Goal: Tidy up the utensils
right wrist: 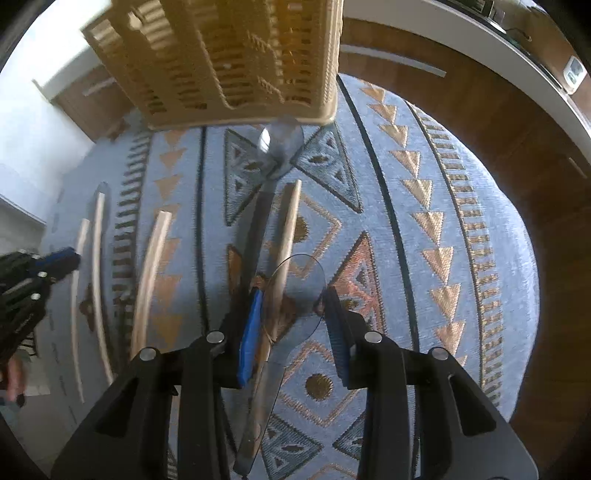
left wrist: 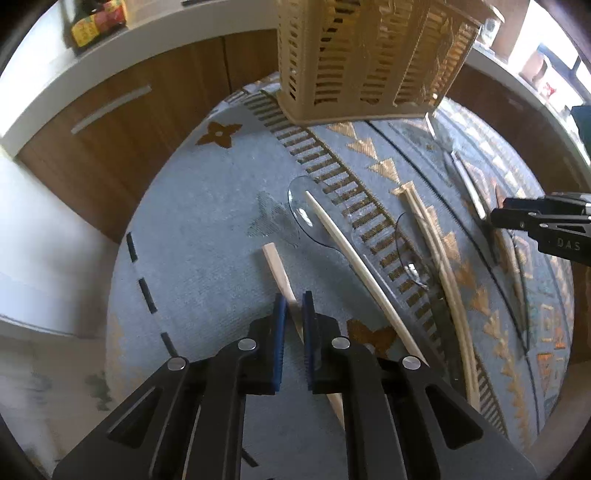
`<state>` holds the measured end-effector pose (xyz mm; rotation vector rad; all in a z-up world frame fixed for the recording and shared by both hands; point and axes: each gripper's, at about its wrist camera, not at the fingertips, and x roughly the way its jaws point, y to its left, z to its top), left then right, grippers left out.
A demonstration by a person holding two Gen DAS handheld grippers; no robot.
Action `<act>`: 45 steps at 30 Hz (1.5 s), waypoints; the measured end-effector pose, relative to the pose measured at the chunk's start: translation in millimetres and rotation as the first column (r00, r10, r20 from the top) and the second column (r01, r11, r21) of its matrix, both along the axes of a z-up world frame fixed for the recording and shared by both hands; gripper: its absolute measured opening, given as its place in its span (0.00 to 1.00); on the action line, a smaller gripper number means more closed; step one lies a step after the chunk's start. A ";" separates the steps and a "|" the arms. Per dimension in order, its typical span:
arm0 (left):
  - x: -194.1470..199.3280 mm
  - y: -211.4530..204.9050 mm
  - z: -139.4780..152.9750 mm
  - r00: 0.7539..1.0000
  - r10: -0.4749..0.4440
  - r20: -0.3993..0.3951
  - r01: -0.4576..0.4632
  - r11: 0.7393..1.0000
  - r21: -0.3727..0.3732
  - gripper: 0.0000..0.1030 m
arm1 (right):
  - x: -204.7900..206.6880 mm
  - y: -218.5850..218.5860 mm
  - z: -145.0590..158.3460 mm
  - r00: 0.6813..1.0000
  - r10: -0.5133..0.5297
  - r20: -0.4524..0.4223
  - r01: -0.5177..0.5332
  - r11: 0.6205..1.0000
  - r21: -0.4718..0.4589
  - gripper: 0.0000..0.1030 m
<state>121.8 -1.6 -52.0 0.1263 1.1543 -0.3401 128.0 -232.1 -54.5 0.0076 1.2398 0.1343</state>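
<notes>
- Far left, up on the white bench point(left wrist: 155, 26), there's a dark bottle with a yellow label point(left wrist: 92, 26), and wood cabinet doors point(left wrist: 110, 122) sit under the top.
- The left gripper point(left wrist: 293, 306) has its jaws nearly closed on either side of a wooden chopstick point(left wrist: 277, 269); whether the blue pads actually pinch it, I can't tell.
- Next over, another chopstick point(left wrist: 354, 258) lies diagonally across a clear plastic spoon point(left wrist: 306, 210), so that spoon is pinned under it.
- Then a joined pair of chopsticks point(left wrist: 439, 254) runs beside a second clear spoon point(left wrist: 410, 262), pretty much touching.
- The tan slotted utensil caddy point(left wrist: 369, 59) stands at the far edge of the rug, behind all the loose stuff.
- On the right, the right gripper point(right wrist: 293, 295) has its jaws spread wide around the bowl of a clear spoon point(right wrist: 295, 284), not clamped; a chopstick point(right wrist: 288, 229) passes under that bowl.
- Another clear spoon point(right wrist: 277, 147) lies right up against the caddy's base.
- Everything's on a blue-grey rug point(right wrist: 461, 221) with orange triangle patterns, covering a wooden floor point(right wrist: 546, 184).
</notes>
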 end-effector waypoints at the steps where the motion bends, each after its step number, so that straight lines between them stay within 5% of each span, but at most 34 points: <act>1: -1.5 3.9 0.3 1.000 0.006 0.000 -0.006 1.000 -0.026 0.03 | -3.0 -1.5 3.3 1.000 0.004 0.015 -0.004 1.000 0.015 0.30; 5: -13.0 20.8 10.0 0.998 0.039 0.049 -0.032 0.989 -0.145 0.00 | -19.8 -9.6 21.2 0.996 0.021 0.085 -0.026 0.998 0.056 0.30; 11: -28.8 23.9 20.0 0.993 0.035 0.113 -0.013 0.983 -0.183 0.00 | -51.1 -13.2 48.6 0.978 0.039 0.206 -0.055 0.996 0.076 0.30; 17: -18.1 13.3 7.9 0.999 -0.038 0.006 0.039 0.994 -0.099 0.23 | -55.3 -14.2 44.6 0.984 0.043 0.174 -0.061 0.993 0.099 0.30; 23: 3.4 -5.7 0.2 0.991 -0.069 -0.118 0.066 0.997 -0.028 0.21 | -48.6 -14.9 34.6 0.988 0.038 0.149 -0.057 0.991 0.123 0.30; 25: 6.2 -13.6 -0.3 0.991 -0.070 -0.111 0.075 0.996 0.042 0.05 | -47.4 -13.9 33.3 0.989 0.039 0.145 -0.056 0.991 0.121 0.30; 29: 0.9 -24.7 -1.5 0.994 -0.091 -0.067 0.097 0.990 0.098 0.04 | -46.3 -12.5 35.4 0.987 0.048 0.154 -0.067 0.990 0.122 0.30; 38: -29.9 7.5 24.1 0.990 0.036 0.136 -0.011 0.983 -0.183 0.00 | -73.7 -8.1 66.4 0.939 0.119 0.321 -0.162 0.981 0.110 0.30; 45: -33.9 0.9 36.6 0.989 0.005 0.145 0.016 0.990 -0.143 0.00 | -87.3 1.4 85.5 0.914 0.150 0.378 -0.199 0.975 0.094 0.30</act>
